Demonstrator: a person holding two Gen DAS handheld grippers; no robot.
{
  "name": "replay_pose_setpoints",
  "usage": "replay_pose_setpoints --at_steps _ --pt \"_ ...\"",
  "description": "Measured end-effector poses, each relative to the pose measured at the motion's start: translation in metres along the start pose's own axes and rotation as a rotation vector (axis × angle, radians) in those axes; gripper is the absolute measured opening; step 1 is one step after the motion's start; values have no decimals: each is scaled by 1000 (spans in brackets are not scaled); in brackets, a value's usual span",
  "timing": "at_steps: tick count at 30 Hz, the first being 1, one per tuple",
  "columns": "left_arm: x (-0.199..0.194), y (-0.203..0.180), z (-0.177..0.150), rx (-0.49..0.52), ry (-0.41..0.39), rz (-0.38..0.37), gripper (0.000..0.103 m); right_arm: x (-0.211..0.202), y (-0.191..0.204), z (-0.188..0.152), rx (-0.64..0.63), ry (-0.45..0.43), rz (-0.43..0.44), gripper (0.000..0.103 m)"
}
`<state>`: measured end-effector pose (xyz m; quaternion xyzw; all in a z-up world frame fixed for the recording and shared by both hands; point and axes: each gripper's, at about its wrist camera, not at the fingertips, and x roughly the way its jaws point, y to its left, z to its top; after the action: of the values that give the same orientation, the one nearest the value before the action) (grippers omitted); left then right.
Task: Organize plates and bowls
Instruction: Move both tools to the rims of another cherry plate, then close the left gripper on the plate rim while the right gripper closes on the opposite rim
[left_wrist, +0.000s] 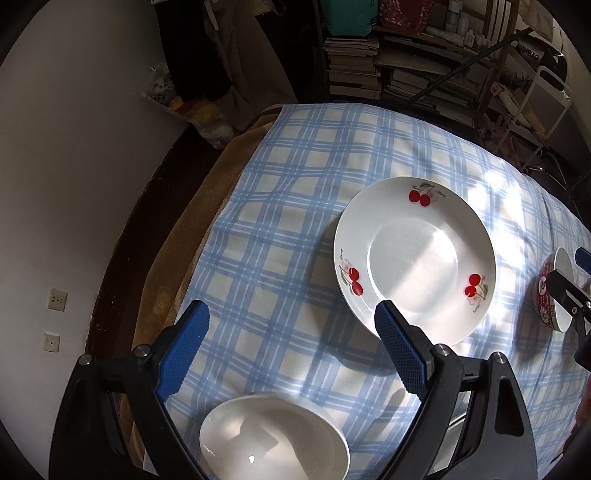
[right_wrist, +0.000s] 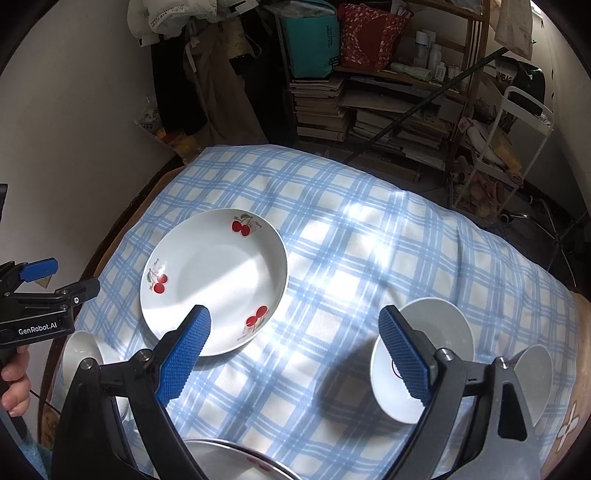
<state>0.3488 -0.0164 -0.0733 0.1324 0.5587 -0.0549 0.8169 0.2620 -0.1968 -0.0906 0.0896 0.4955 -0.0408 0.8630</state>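
Left wrist view
Left tool (left_wrist: 291, 321): jaws stand wide apart with nothing between the blue pads, hanging over the checked cloth.
Cherry plate (left_wrist: 413, 258): white, with three red cherry prints on its rim, flat on the cloth, far and to the right of the tool; the right pad's tip overlaps its near edge in the picture, and I cannot tell whether they touch.
White bowl (left_wrist: 273, 439): upright at the near edge, low between the tool's arms, empty.
Red-patterned bowl (left_wrist: 554, 291): at the right edge, its outside red and white, partly hidden by the other tool.
Blue checked cloth (left_wrist: 295, 206): covers the bench; a tan layer shows along its left side.
Bookshelf (left_wrist: 369, 62): stacked books beyond the far end.

Right wrist view
Right tool (right_wrist: 293, 325): jaws also wide apart, empty, over the cloth between the dishes.
Cherry plate (right_wrist: 214, 280): left of centre, flat; the left pad's tip overlaps its near rim.
Bowl behind right pad (right_wrist: 436, 332): white inside, partly covered by the right pad.
Second white bowl (right_wrist: 535, 376): just right of it, at the bench's right side.
Small white dish (right_wrist: 79, 354): near left, below the left tool.
Plate at near edge (right_wrist: 229, 461): only its rim and a red print show.
Hand (right_wrist: 14, 384): grips the left tool's handle at the left edge.
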Motion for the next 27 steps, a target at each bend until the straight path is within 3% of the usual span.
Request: replay_pose_setpoints --at_steps 4,7,11,16,20,22,23,24,27 --pt "25 0 10 -21 30 -2 90 24 -3 10 -11 24 -11 94" --pt "43 -2 11 -38 45 -10 90 43 -6 14 -12 48 -25 84" --pt "63 -9 11 -27 55 -4 90 65 -10 16 5 74 -3 74" --pt "83 -14 15 -19 74 0 89 86 -14 17 45 88 74 73" --pt "95 -17 18 -23 99 -52 62 100 -13 20 52 114 82 70" --pt "96 -17 19 -46 101 -91 51 108 -14 24 70 141 66 47" --pt "95 -19 21 -48 104 -112 40 111 -14 25 81 148 82 34" --pt "96 -21 21 -48 110 -131 30 113 -14 25 89 154 103 30" --pt "97 -24 23 -72 133 -181 17 118 -12 26 84 167 128 17"
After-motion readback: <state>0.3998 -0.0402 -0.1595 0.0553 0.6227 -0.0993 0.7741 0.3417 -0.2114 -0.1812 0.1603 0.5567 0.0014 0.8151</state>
